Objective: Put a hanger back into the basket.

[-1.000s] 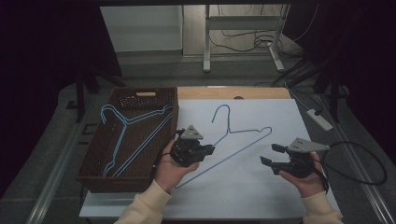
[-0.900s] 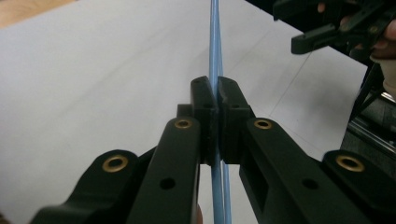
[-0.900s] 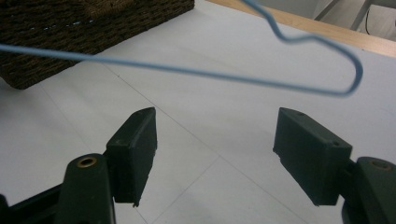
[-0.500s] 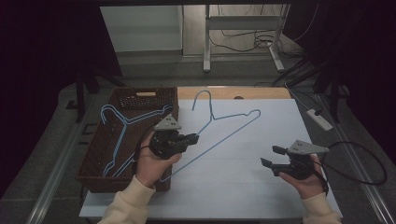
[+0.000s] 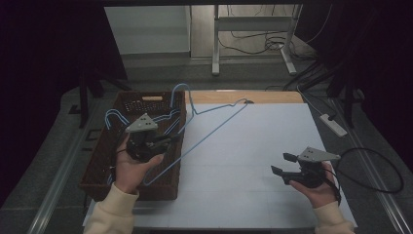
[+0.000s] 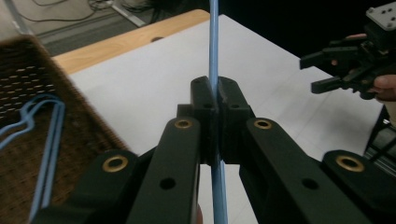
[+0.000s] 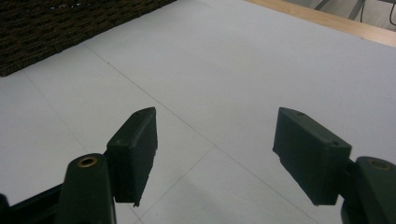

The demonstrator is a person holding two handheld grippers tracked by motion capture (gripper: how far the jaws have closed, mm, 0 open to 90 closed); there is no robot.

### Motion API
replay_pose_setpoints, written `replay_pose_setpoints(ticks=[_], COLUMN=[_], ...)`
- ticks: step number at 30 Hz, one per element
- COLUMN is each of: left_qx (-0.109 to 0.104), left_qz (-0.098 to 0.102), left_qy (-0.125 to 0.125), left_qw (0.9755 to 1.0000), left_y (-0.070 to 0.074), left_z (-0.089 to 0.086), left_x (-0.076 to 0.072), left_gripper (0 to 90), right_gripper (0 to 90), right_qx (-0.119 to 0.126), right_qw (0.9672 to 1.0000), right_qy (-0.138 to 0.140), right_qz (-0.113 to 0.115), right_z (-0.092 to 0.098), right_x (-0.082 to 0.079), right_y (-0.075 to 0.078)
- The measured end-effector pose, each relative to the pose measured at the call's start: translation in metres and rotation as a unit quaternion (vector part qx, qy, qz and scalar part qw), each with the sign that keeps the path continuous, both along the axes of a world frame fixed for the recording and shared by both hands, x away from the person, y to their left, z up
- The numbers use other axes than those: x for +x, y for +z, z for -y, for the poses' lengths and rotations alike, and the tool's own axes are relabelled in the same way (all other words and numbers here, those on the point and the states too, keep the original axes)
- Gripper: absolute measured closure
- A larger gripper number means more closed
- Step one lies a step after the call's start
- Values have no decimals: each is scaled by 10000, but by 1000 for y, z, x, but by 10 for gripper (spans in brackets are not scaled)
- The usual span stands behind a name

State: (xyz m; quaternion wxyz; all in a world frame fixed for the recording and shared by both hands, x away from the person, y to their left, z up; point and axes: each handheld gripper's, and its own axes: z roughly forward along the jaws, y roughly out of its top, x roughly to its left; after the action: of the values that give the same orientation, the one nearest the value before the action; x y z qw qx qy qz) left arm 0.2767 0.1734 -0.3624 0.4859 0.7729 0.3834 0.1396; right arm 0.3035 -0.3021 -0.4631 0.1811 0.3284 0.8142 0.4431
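blue wire hanger (image 5: 214, 127) pinched in left gripper (image 5: 163, 143) over wicker basket (image 5: 104, 161), right gripper (image 5: 280, 164) spread, holding nothing

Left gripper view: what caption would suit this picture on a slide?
Left gripper clamped on a thin blue wire hanger, beside a brown wicker basket holding more blue hangers.

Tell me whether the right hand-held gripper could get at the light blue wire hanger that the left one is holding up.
Probably yes: the right hand-held gripper is open, with bare white table between it and the light blue wire hanger.
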Motion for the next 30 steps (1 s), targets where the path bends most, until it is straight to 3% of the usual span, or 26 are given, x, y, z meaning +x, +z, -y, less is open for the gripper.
replay_pose_setpoints(ticks=[10,18,30], left_qx=[-33,82,156], left_qz=[21,37,32], left_qy=[399,705,1398], left_qw=[9992,9975,9900], left_y=[-3,-11,-26], left_z=[-40,-66,-113], left_x=[-6,-9,-9], left_gripper=[873,873,873], right_gripper=[312,309,305], right_qx=[-12,-2,-22], right_qw=[10000,10000,10000], right_qy=[4,-36,-26], right_qz=[-50,-63,-73], right_z=[0,2,1], right_x=[0,1,1], right_y=[-3,-3,-4])
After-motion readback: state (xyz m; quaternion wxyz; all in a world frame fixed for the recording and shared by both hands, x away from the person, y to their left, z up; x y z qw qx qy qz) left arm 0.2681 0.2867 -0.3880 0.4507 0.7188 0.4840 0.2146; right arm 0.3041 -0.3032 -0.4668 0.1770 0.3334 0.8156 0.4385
